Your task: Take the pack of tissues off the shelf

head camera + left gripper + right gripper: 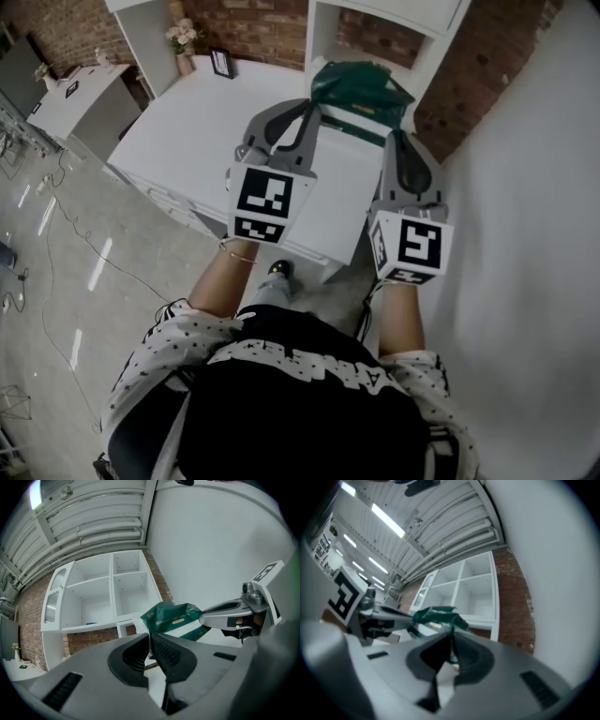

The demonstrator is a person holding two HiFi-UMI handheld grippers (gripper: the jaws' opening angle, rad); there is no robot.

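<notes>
A dark green pack of tissues point(361, 89) hangs in the air between both grippers, in front of the white shelf unit point(375, 19) and above the white tabletop point(197, 122). My left gripper point(314, 111) is shut on the pack's left edge. In the left gripper view its jaws point(150, 637) pinch the wrapper of the pack point(171, 618). My right gripper point(397, 139) is shut on the pack's right edge. The right gripper view shows the jaws point(451, 637) closed on a corner of the green wrapper point(436, 616). The shelf compartments point(112, 588) in view look bare.
A flower vase point(183, 42) and a small picture frame point(222, 63) stand at the back of the tabletop. A brick wall point(253, 28) lies behind, a white wall point(534, 187) to the right. A low white cabinet point(80, 98) and floor cables point(56, 225) are at left.
</notes>
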